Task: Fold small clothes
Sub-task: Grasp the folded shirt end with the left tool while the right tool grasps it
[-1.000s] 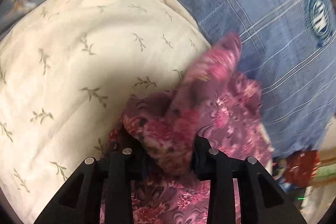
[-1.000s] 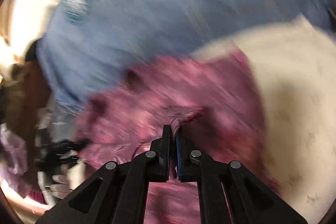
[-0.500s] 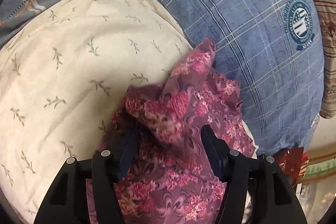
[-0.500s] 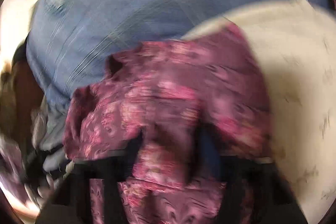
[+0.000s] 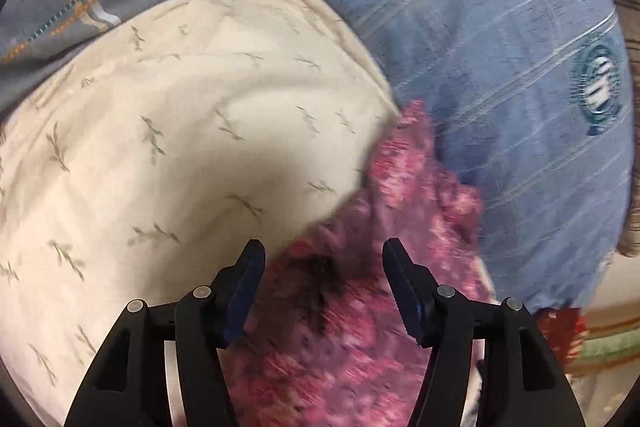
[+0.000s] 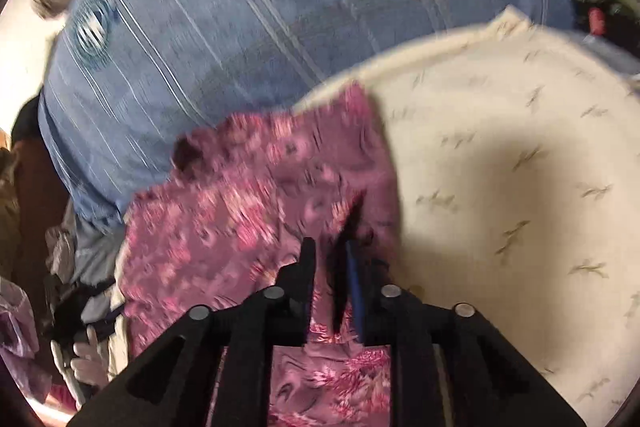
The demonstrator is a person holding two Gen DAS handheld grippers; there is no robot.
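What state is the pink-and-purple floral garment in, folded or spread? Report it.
Neither: the pink-and-purple floral garment lies rumpled in loose, uneven layers across the cream leaf-print cloth and blue striped fabric.

Two wrist fisheye views, each angled steeply down along its own hand-held gripper's fingers, close above the laundry. Left wrist view: the left hand-held gripper (image 5: 323, 281) fills the lower edge, cream leaf-print cloth (image 5: 180, 147) to picture-left, blue plaid shirt (image 5: 500, 67) upper right. Right wrist view: the right hand-held gripper (image 6: 330, 283) sits low, with cream cloth (image 6: 520, 167) and blue shirt (image 6: 260, 7) mirrored. Both share the purple floral garment (image 5: 400, 211) (image 6: 256, 211), seen from opposite sides.
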